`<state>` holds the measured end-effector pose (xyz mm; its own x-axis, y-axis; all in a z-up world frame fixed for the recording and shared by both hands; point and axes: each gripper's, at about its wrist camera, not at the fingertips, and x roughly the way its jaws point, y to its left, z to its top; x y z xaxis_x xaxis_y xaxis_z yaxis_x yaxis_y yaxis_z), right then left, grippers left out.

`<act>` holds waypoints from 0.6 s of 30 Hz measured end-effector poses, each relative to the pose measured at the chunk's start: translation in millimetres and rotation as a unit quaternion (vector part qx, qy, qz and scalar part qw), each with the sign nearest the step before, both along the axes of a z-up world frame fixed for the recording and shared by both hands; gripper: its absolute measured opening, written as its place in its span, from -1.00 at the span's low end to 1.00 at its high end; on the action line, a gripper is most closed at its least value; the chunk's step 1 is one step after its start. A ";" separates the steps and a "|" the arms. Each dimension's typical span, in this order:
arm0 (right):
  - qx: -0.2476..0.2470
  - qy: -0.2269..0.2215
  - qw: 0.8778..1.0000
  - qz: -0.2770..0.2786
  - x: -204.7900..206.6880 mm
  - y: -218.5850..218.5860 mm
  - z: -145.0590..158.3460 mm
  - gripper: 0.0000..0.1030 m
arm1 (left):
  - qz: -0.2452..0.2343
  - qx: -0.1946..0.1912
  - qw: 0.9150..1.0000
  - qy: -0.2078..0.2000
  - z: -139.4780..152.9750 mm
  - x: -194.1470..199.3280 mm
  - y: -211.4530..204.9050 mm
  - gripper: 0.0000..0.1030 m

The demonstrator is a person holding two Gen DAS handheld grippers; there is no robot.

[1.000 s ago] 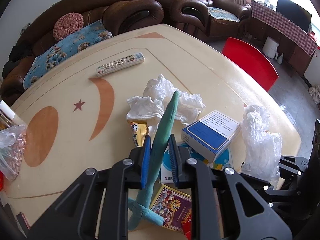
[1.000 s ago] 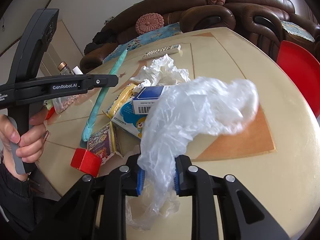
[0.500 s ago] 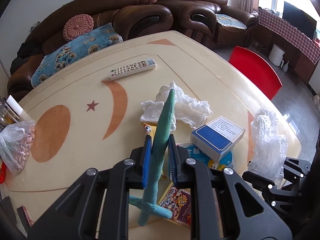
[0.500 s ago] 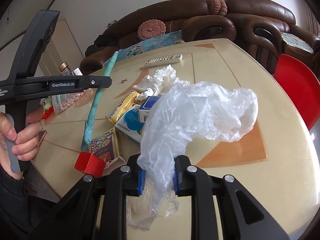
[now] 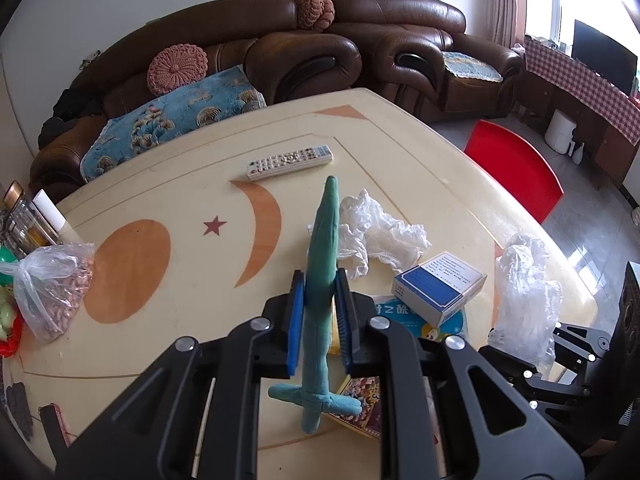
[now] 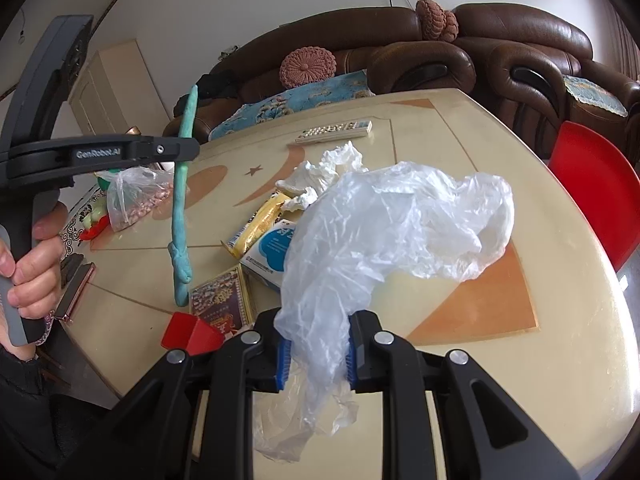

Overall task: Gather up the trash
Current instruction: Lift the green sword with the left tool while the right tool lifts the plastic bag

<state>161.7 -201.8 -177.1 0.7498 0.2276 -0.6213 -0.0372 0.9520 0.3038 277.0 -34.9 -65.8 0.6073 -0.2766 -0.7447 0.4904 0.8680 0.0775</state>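
My left gripper [image 5: 320, 292] is shut on a long teal cloth sword [image 5: 322, 280] and holds it above the table; the sword also shows in the right wrist view [image 6: 182, 196]. My right gripper [image 6: 314, 354] is shut on a clear plastic bag [image 6: 384, 232] that billows over the table; the bag shows at the right in the left wrist view [image 5: 524, 296]. On the table lie crumpled white tissue [image 5: 380, 236], a blue-and-white box [image 5: 438, 288], a yellow wrapper [image 6: 260, 224] and a colourful card box [image 6: 222, 300].
A white remote [image 5: 290, 162] lies further back on the cream table [image 5: 160, 184]. A bag of nuts [image 5: 52, 288] and bottles [image 5: 24, 220] stand at the left edge. A small red box [image 6: 190, 332] and a phone [image 6: 76, 292] lie near the front edge. A red chair [image 5: 516, 168] stands to the right.
My left gripper has risen and drawn back with the sword, so more of the table shows. My right gripper has held the plastic bag and risen slightly.
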 end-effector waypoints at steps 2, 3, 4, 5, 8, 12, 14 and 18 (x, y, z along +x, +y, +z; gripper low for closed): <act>-0.003 -0.003 1.000 0.000 -0.6 1.9 1.5 -0.60 | 0.003 -0.002 1.000 -0.011 6.7 -4.2 2.9 -0.68; -0.004 -0.004 1.000 0.001 -1.1 2.8 2.4 -0.60 | 0.005 -0.003 1.000 -0.016 9.6 -6.3 4.0 -0.68; -0.005 -0.006 1.000 0.001 -1.4 3.5 3.4 -0.60 | 0.005 -0.004 1.000 -0.018 11.8 -7.8 4.8 -0.68; -0.005 -0.007 1.000 0.002 -1.0 4.8 4.3 -0.60 | 0.002 -0.006 1.000 -0.019 14.0 -9.8 6.1 -0.68; -0.011 -0.011 1.000 0.005 -1.2 7.5 9.0 -0.60 | 0.000 -0.008 1.000 -0.031 22.1 -18.6 7.6 -0.68; -0.023 -0.025 0.999 0.009 -8.1 11.0 21.3 -0.60 | -0.007 -0.007 0.999 -0.042 29.8 -34.0 7.1 -0.68; -0.035 -0.032 0.999 0.007 -12.0 14.4 30.5 -0.60 | -0.009 -0.005 0.999 -0.047 35.2 -44.6 5.6 -0.68; -0.063 -0.048 0.997 0.000 -24.7 22.1 52.5 -0.60 | -0.013 -0.011 0.998 -0.054 45.3 -68.4 9.7 -0.68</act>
<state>137.1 -179.7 -124.6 0.8068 0.1509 -0.5712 -0.0591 0.9826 0.1761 208.7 -25.3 -20.5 0.6760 -0.3081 -0.6694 0.5020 0.8575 0.1123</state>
